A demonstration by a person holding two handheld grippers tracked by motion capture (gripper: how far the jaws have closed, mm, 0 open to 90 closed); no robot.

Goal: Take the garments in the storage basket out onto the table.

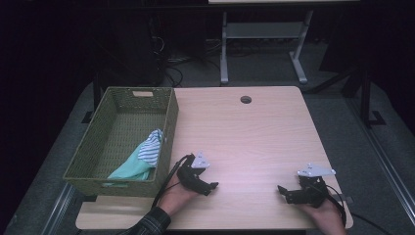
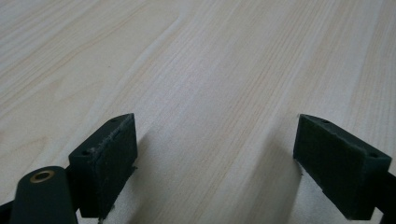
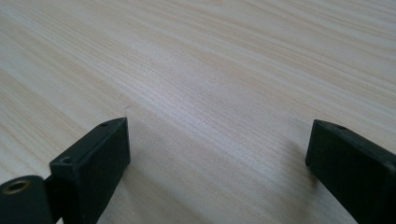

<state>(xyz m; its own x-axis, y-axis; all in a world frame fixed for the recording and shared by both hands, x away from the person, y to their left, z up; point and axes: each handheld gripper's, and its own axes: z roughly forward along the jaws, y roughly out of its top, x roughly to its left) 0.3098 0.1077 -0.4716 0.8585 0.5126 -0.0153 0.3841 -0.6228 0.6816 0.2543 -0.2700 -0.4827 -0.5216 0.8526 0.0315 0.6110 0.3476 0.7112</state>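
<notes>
A green woven basket stands at the table's left side, and a teal and striped cloth lies in its near right corner. My left gripper rests low on the light wooden table just right of the basket, pointing right. It is open, with bare wood between its pads. My right gripper sits near the front right edge, pointing left. Its jaws stand wide apart over bare wood in the right gripper view, so it is open too.
A round cable hole is cut in the far middle of the tabletop. Beyond the table stands the grey frame of another desk on a dark floor with loose cables.
</notes>
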